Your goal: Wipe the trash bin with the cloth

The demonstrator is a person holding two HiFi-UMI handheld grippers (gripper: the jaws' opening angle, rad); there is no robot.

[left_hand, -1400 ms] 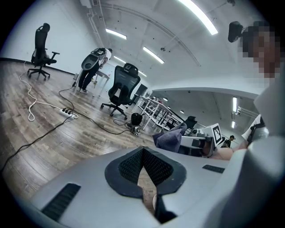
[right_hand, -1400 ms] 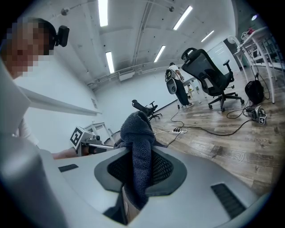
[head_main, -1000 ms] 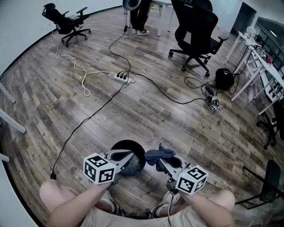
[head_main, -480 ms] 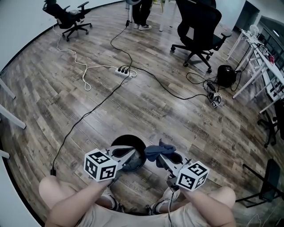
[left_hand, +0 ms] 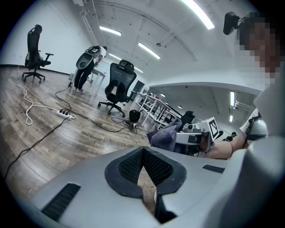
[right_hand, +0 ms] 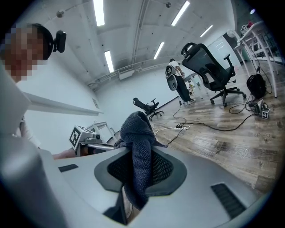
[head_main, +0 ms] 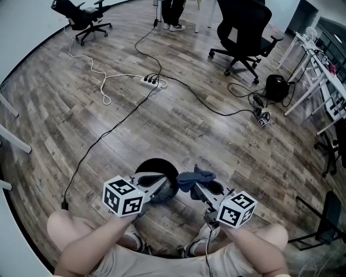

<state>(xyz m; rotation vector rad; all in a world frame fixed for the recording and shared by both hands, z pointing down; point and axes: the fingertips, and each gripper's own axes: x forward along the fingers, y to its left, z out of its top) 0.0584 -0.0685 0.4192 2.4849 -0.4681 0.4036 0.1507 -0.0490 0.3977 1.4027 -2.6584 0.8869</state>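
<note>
A round black trash bin (head_main: 152, 165) stands on the wood floor just in front of the person's feet. My left gripper (head_main: 161, 183) reaches over its near rim from the left, jaws shut with nothing between them; in the left gripper view the left gripper (left_hand: 142, 150) shows its pads meeting at the tip. My right gripper (head_main: 194, 186) sits at the bin's right side, shut on a dark blue cloth (head_main: 194, 176). The cloth (right_hand: 138, 133) bunches up above the right gripper (right_hand: 139, 153) and hangs down between the pads. The cloth (left_hand: 166, 136) also shows in the left gripper view.
Black office chairs (head_main: 246, 32) (head_main: 81, 16) stand at the back. A white power strip (head_main: 150, 81) and long cables (head_main: 102, 138) run across the floor. A black bag (head_main: 275, 86) and white desk legs (head_main: 319, 76) are at the right. A standing person's shoes (head_main: 173, 25) show far off.
The head view has shifted slightly. Both grippers and the cloth stay where they were by the bin.
</note>
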